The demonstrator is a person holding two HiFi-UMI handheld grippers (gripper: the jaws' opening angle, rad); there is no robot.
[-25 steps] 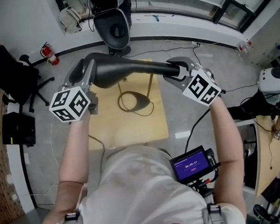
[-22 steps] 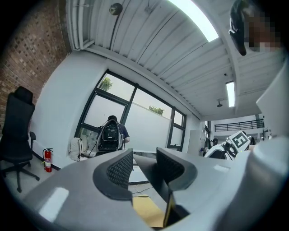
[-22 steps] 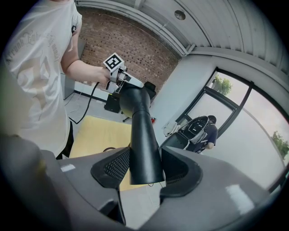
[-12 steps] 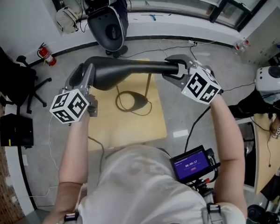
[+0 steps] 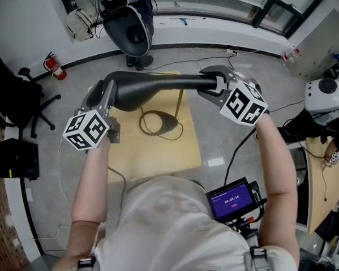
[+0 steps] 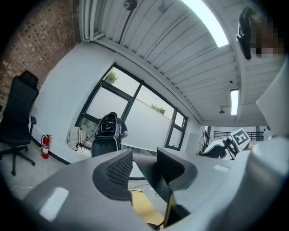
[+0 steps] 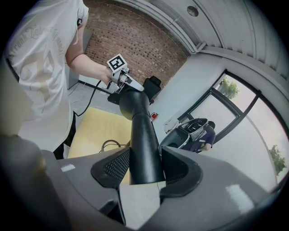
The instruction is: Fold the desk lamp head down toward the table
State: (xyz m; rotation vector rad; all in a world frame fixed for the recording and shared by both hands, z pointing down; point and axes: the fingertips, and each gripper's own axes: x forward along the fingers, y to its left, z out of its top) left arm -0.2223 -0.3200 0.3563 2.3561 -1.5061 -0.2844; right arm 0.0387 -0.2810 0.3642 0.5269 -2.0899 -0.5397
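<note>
The matte black, paddle-shaped desk lamp head (image 5: 150,85) spanned the gap between the two tongs, nearly level and well above the pale wooden bench (image 5: 159,158). The left tongs (image 5: 103,91) were clenched across the rim of its broad end. In the left gripper view the rim lay against one pad, with a sliver of background showing beside the other. The right tongs (image 5: 207,85) grasped its narrow round neck, both pads pressed to the tube. Below and between the tongs, the lamp's thin upright pole (image 5: 182,102) rose from a dark oval base ring (image 5: 157,124) on the bench.

Over the last second the left tongs had sunk slightly, carrying the broad end down with them, while the right tongs had held position at the neck. This indicated that the fold had only begun. The neck end served as the fixed side, and most of the broad end's downward travel toward the bench remained.
</note>
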